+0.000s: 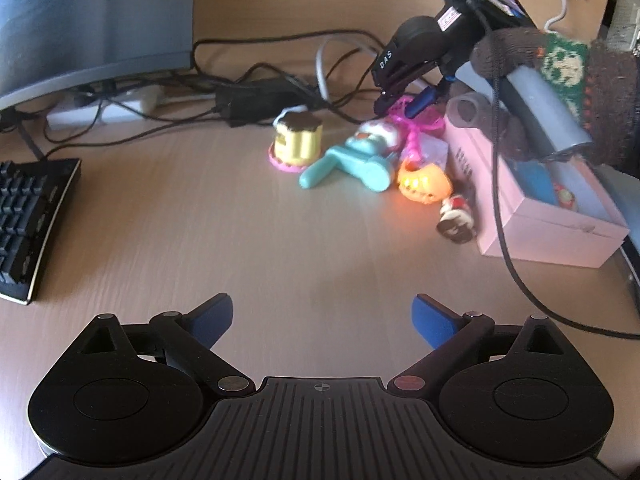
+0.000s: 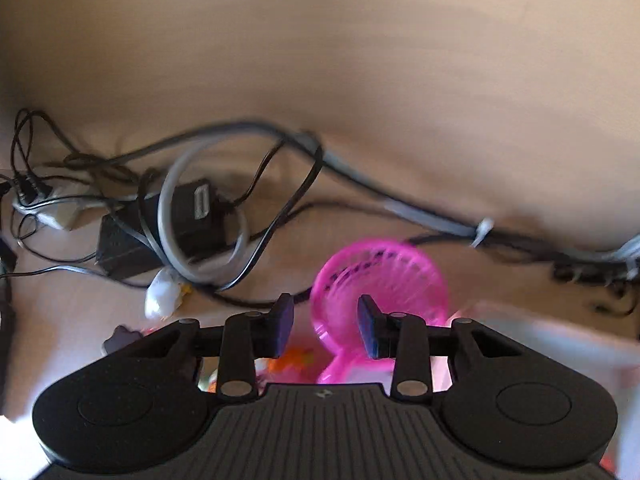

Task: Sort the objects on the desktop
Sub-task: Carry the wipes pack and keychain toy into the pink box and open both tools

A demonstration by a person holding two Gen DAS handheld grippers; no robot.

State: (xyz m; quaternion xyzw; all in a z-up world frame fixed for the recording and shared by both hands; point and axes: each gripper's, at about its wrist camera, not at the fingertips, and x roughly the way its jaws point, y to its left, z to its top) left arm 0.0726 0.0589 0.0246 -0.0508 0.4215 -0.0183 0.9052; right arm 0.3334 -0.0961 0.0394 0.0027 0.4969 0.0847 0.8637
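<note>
since the toys lay heaped left of the pink box (image 1: pixel 536 216), the right gripper (image 2: pixel 325 326) hung over the pink fan (image 2: pixel 380 276), jaws part-spread around it, seemingly to lift it. the left gripper (image 1: pixel 322 316) waited well short of the box, jaws spread wide and empty.

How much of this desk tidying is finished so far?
Barely begun, it seems. The pink box already holds a blue thing and perhaps more. The right gripper, open, is over the pink fan, not gripping it yet. The left gripper is open and holds nothing. The yellow cake toy, teal toy, orange toy and small figure lie loose on the desk.
</note>
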